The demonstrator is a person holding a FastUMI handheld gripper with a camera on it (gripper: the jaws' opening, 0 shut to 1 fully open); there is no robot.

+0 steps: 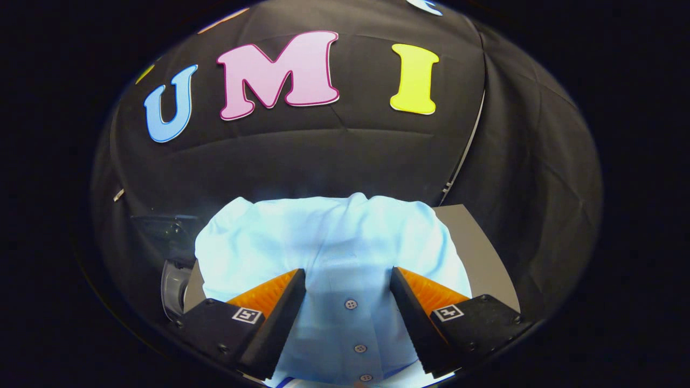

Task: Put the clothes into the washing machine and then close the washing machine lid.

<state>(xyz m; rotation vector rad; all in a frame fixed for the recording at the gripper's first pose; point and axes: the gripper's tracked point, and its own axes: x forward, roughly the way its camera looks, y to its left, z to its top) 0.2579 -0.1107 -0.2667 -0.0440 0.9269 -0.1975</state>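
Gripper with fingers spread wide apart, hovering over a pale blue shirt and clamped on nothing. Shirt spread flat on a grey table, button strip running straight between the fingers, body reaching on beyond them toward the black cloth wall. Washing machine just beside the shirt, off past the left finger, partly hidden and dim.

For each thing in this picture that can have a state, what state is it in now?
gripper: open, fingers spread to either side of the button strip, nothing pressed between them.
shirt: pale blue, lying spread on the grey surface, buttoned along the visible strip, not gripped.
washing machine: partly visible beside the shirt; whether its lid is open or shut cannot be told.
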